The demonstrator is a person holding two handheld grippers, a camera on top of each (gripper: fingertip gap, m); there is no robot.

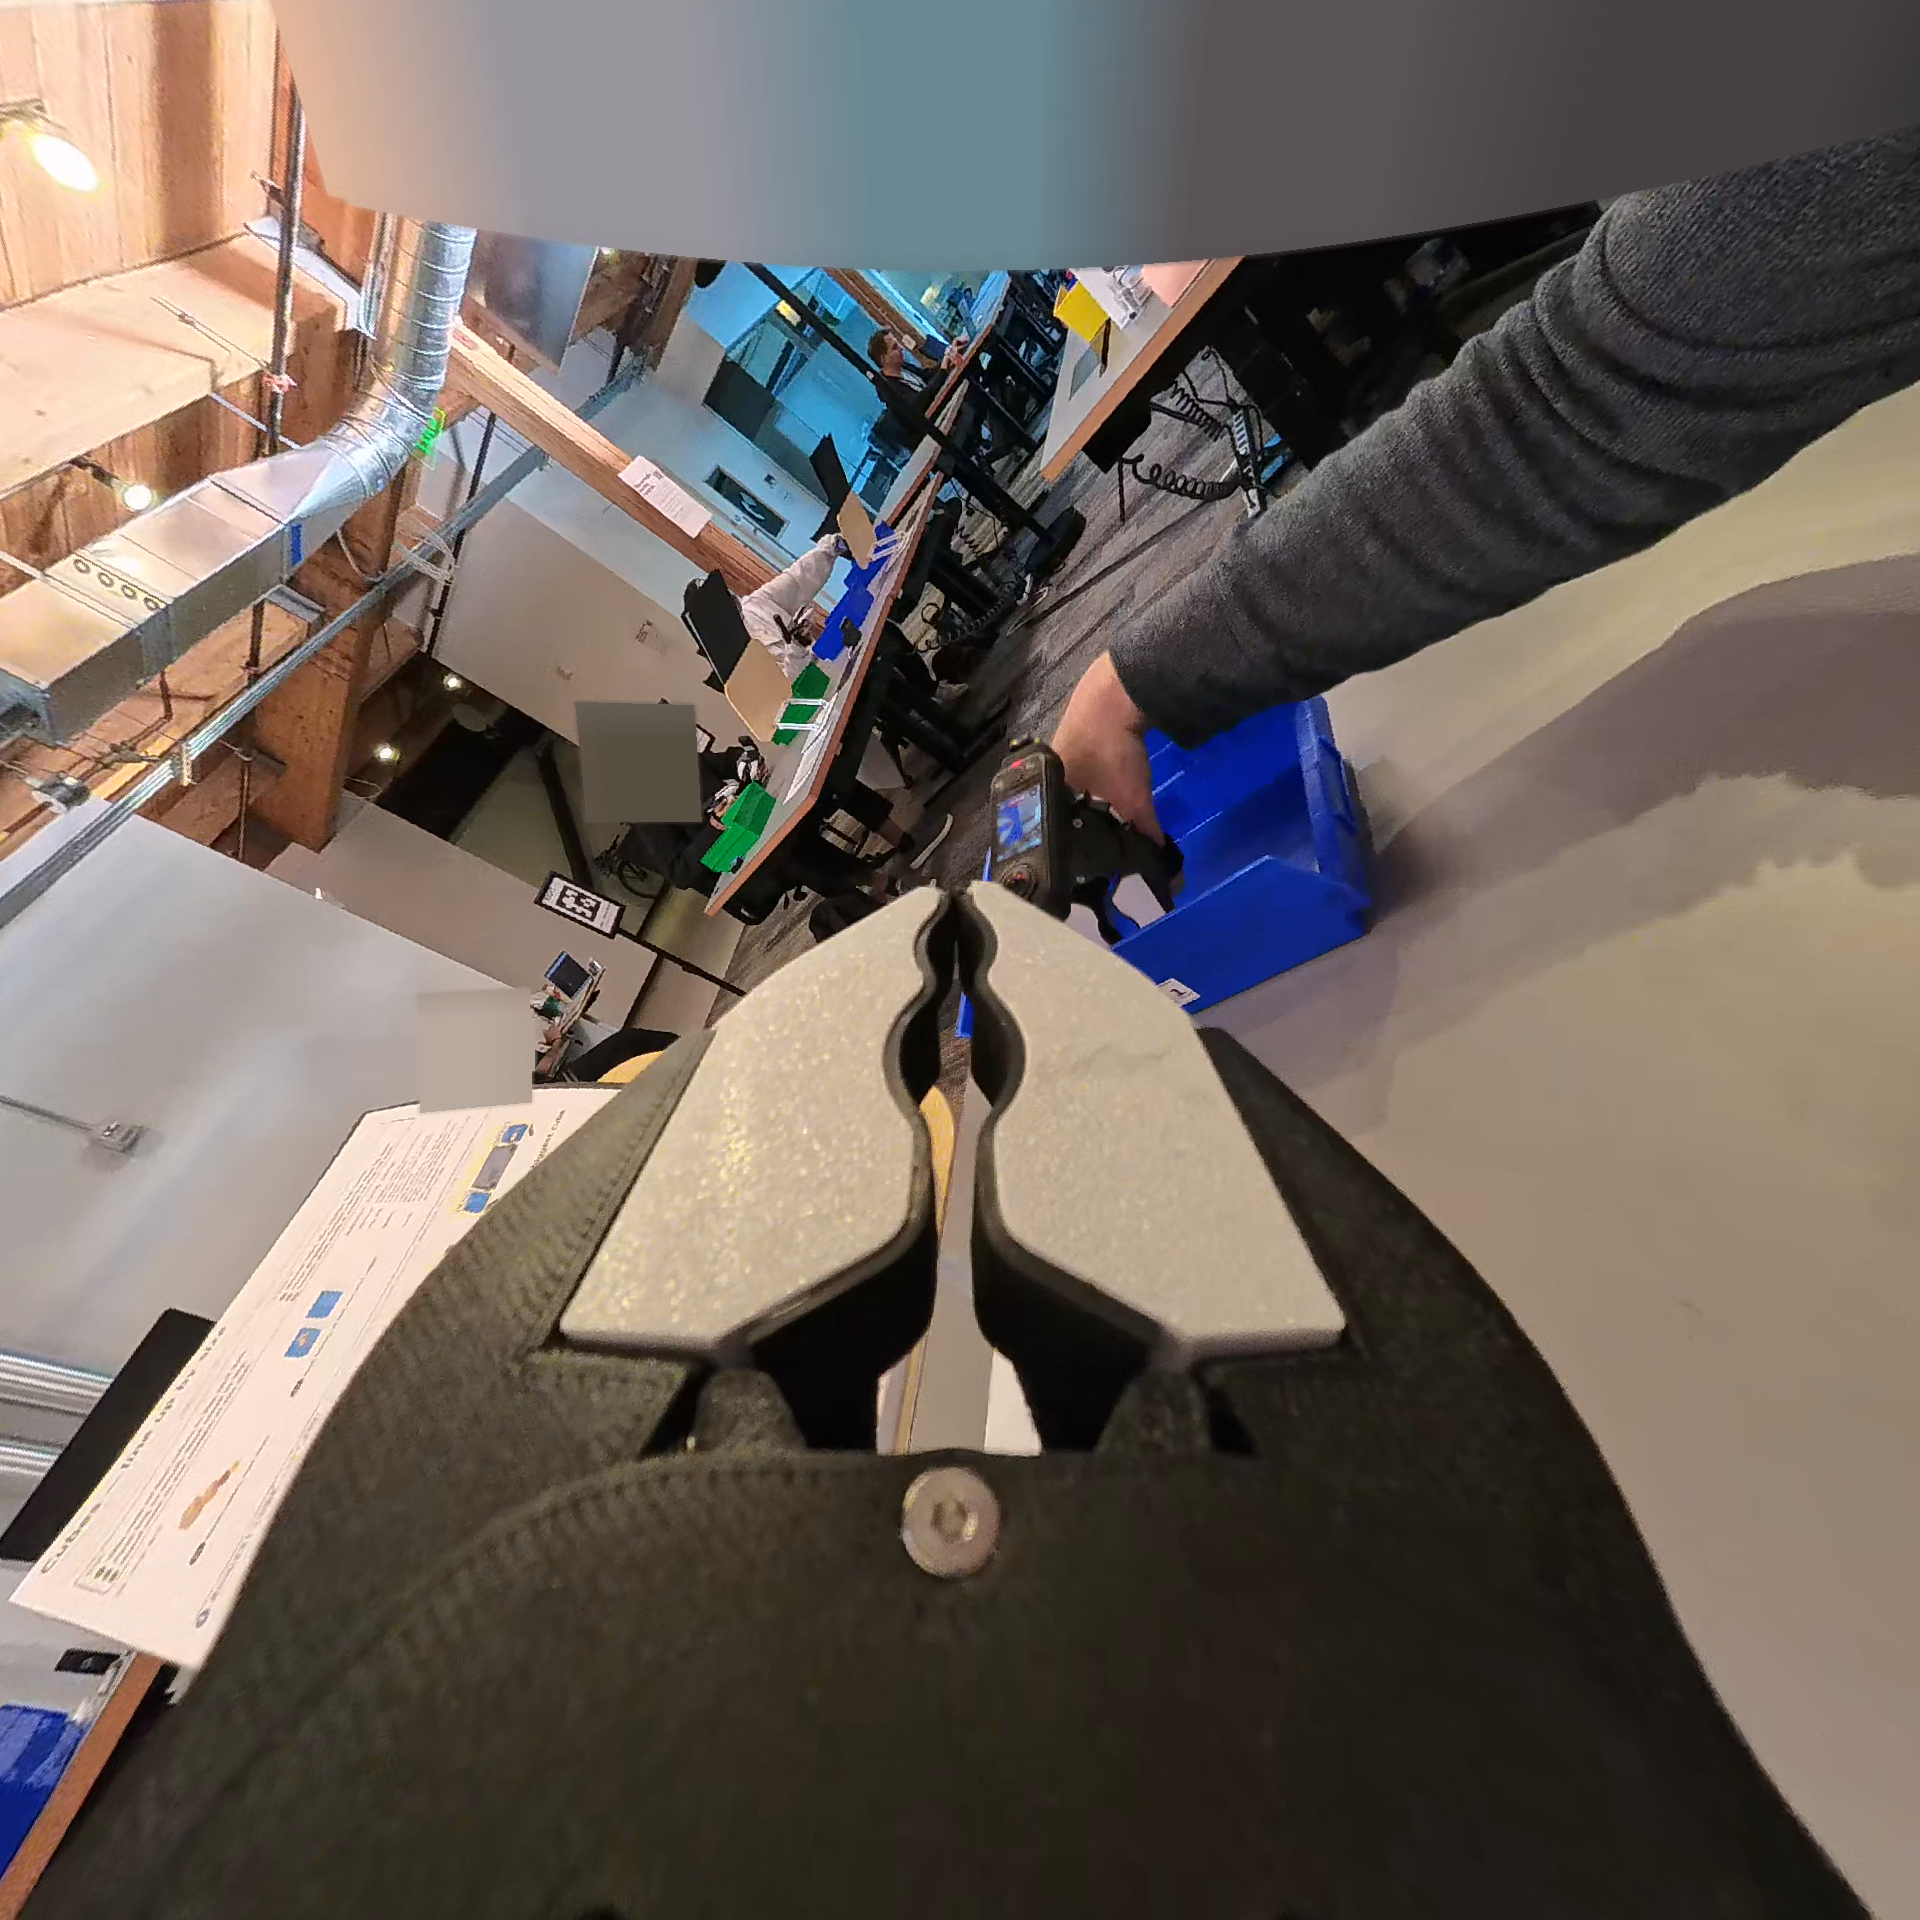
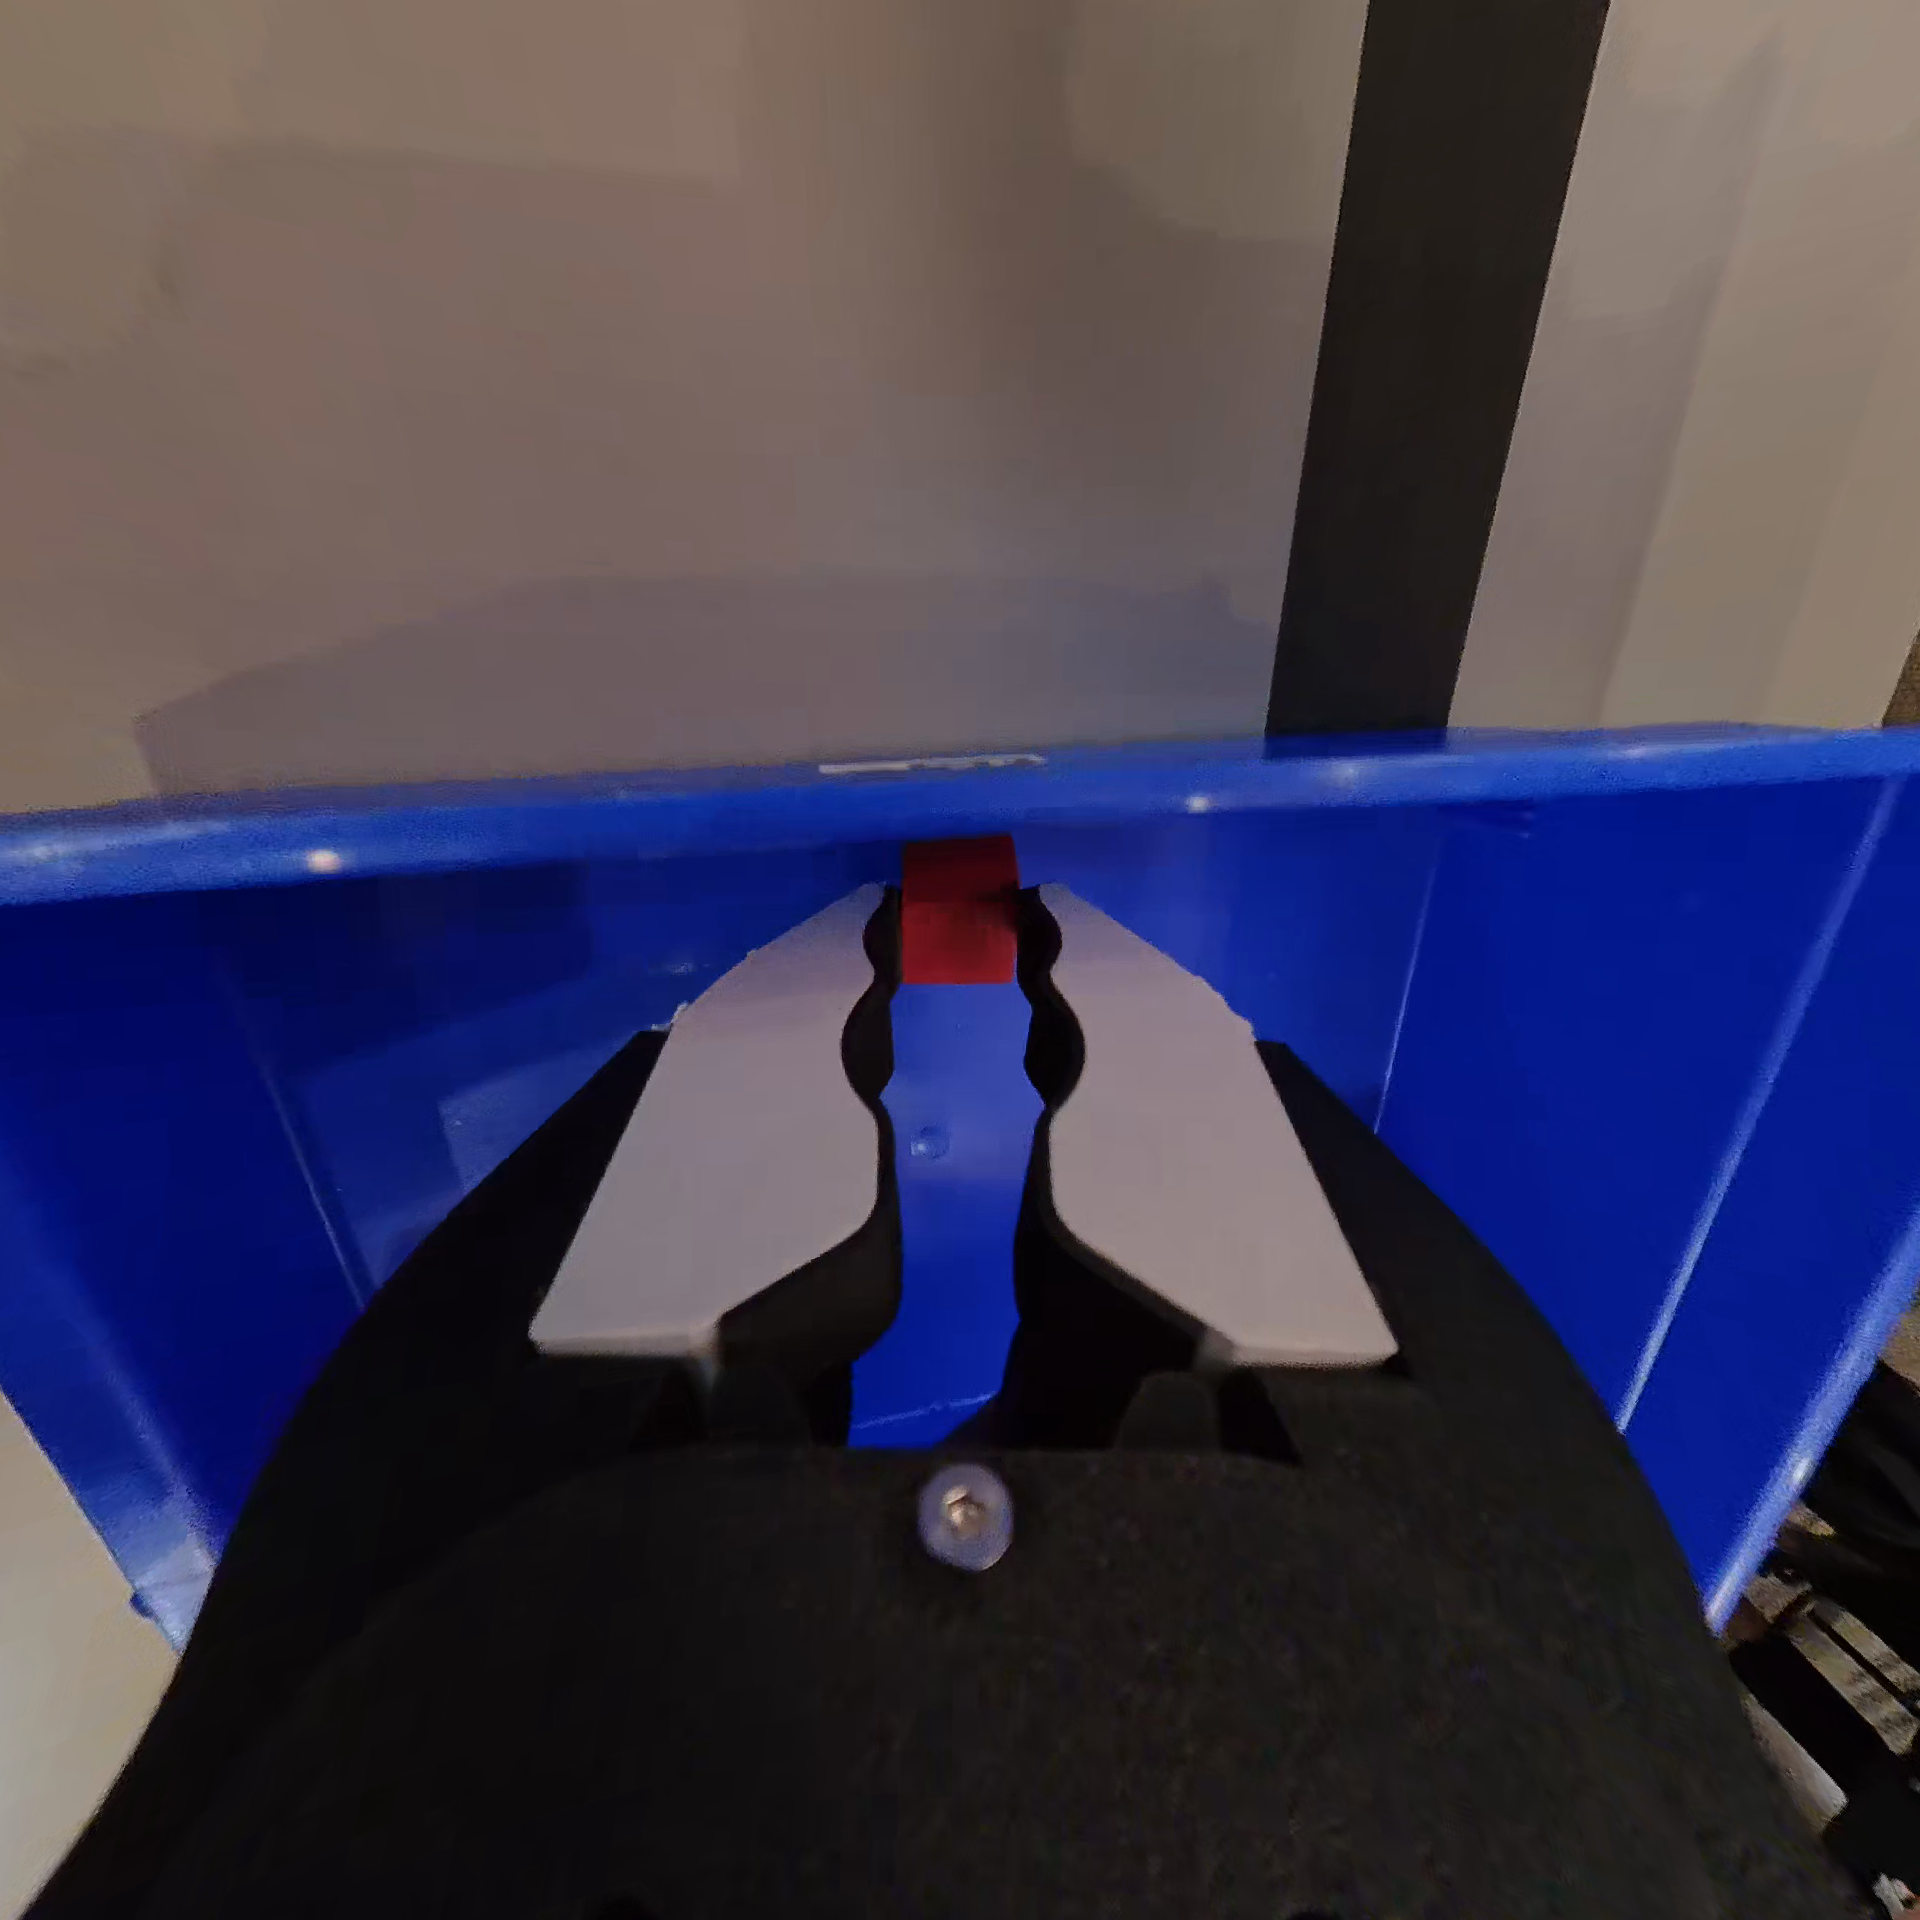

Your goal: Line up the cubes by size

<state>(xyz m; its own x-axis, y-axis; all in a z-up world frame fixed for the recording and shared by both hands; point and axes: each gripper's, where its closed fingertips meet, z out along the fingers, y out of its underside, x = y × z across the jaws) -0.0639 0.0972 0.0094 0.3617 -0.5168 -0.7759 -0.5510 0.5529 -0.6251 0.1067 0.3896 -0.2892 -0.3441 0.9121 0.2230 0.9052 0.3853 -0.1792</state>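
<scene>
The right gripper (image 2: 958,914) pinches a small red cube (image 2: 956,925) inside the blue bin (image 2: 1558,774), close under its rim, so lifting carelessly could knock the cube loose, while the left gripper (image 1: 954,914) is closed on nothing.

Silver duct (image 1: 312,488) under wood-beam ceiling (image 1: 125,343); desk rows (image 1: 862,665) beyond duct; below them grey, possibly carpeted, floor (image 1: 1132,540).

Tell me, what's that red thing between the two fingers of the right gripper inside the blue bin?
A small red cube, pinched between the right gripper's fingertips inside the blue bin. The right wrist view shows it.
</scene>
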